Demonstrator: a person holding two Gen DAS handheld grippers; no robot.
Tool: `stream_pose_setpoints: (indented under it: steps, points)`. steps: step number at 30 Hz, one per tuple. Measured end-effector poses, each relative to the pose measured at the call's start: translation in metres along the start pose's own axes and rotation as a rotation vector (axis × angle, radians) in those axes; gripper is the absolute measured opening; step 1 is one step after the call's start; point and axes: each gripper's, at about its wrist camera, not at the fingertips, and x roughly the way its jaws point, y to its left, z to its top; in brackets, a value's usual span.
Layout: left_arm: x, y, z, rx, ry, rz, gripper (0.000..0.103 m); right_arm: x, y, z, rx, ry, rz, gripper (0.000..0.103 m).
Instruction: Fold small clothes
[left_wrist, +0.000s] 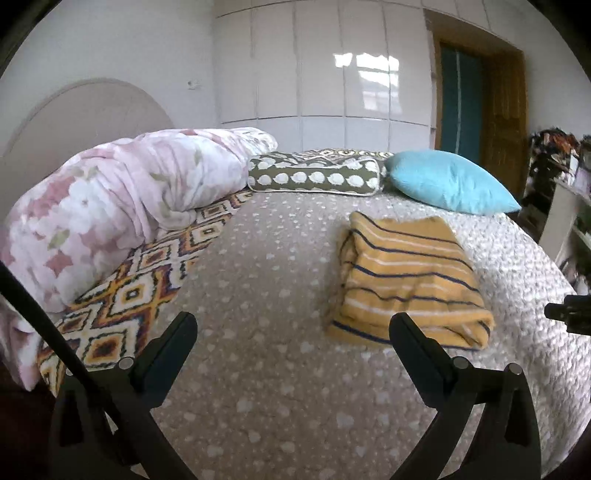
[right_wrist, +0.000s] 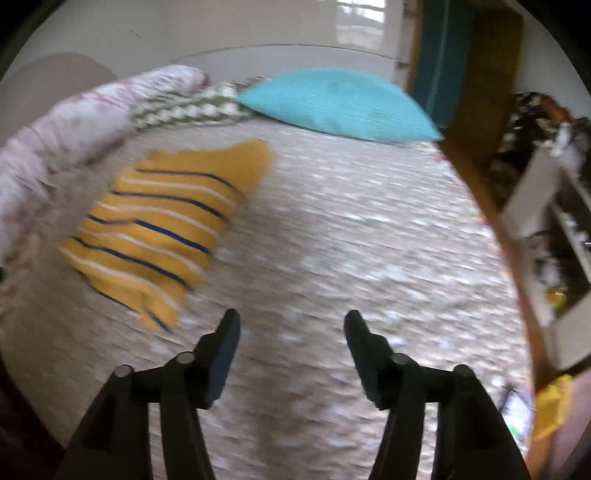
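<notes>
A small yellow garment with navy and white stripes (left_wrist: 408, 277) lies folded into a compact rectangle on the bed's grey dotted cover (left_wrist: 258, 369). My left gripper (left_wrist: 293, 321) is open and empty, hovering just in front of and left of the garment's near edge. In the right wrist view the same garment (right_wrist: 162, 229) lies to the upper left, blurred. My right gripper (right_wrist: 291, 319) is open and empty over bare cover, to the right of the garment. Its tip shows at the right edge of the left wrist view (left_wrist: 570, 315).
A pink floral duvet (left_wrist: 122, 199) is heaped at the left over a diamond-patterned blanket (left_wrist: 147, 291). A green dotted cushion (left_wrist: 314, 179) and a turquoise pillow (left_wrist: 448, 181) lie at the far end. Shelves with clutter (right_wrist: 554, 236) and a wooden door (left_wrist: 502, 107) stand to the right.
</notes>
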Motion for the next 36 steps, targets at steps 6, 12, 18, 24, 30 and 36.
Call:
stream_pose_setpoints:
  steps: [6, 12, 18, 24, 30, 36]
  points:
    - [0.004, -0.013, -0.012, 0.012, 0.092, -0.032, 0.103, 0.044, -0.015, -0.010, 0.075, -0.001, -0.091, 0.067]
    - [0.028, -0.018, -0.024, 0.027, 0.186, -0.008, 0.103, 0.078, -0.025, -0.003, 0.188, 0.014, -0.078, 0.067]
    - [0.059, -0.024, -0.037, 0.032, 0.285, -0.022, 0.103, 0.087, -0.027, 0.002, 0.201, 0.008, -0.080, 0.072]
    - [0.083, -0.024, -0.049, 0.040, 0.341, -0.013, 0.103, 0.093, -0.024, 0.003, 0.187, 0.006, -0.088, 0.078]
    - [0.100, -0.022, -0.061, 0.027, 0.398, -0.021, 0.103, 0.095, -0.022, 0.002, 0.179, 0.008, -0.088, 0.082]
    - [0.105, -0.020, -0.067, 0.009, 0.414, -0.040, 0.103, 0.096, -0.022, 0.002, 0.182, 0.008, -0.089, 0.084]
